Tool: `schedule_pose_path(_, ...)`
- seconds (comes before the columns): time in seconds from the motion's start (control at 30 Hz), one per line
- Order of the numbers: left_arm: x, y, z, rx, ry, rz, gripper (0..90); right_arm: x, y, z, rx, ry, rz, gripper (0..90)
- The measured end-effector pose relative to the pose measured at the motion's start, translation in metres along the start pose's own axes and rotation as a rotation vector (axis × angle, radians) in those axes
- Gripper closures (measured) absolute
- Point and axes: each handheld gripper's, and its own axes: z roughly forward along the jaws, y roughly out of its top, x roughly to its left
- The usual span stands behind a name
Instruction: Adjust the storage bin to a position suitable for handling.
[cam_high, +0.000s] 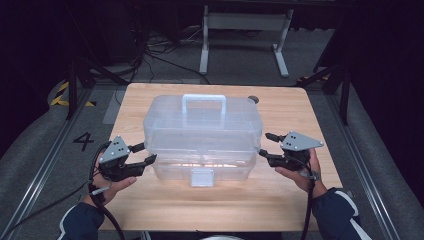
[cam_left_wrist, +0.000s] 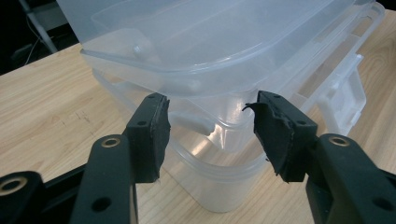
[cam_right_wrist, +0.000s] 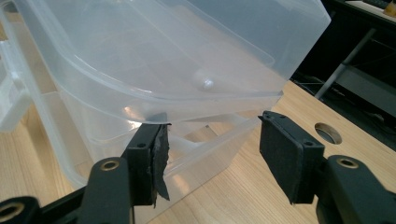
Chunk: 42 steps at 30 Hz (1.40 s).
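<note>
From above, a clear plastic box (cam_high: 202, 135) is seen mid-counter (cam_high: 300, 105), long axis running nine to three, flanked by the left gripper (cam_high: 141, 153) and right gripper (cam_high: 266, 146). In the left gripper view, the fingers (cam_left_wrist: 152, 135) are spread wide, empty, the box corner at twelve. In the right gripper view, the fingers (cam_right_wrist: 289, 154) are likewise parted, empty, just short of the box's end.

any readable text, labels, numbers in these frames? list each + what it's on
"4": painted in black on the grey floor left of the table, in the high view.
No print or label can be made out on the clear plastic box, the left claw or the right claw.
</note>
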Motion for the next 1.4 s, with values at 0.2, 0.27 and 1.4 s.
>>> schedule_pose_path(0.2,-0.001,-0.002,-0.001,0.003,0.028,-0.002,42.5,0.003,0.001,-0.002,-0.028,-0.034,0.002,47.9)
schedule_pose_path(0.27,-0.001,-0.003,-0.001,0.006,0.032,0.001,41.6,0.003,0.002,-0.004,-0.049,-0.046,0.002,49.2)
schedule_pose_path(1.4,-0.013,-0.049,0.010,0.150,0.092,0.021,35.0,0.001,0.026,0.003,-0.217,-0.163,-0.025,73.1)
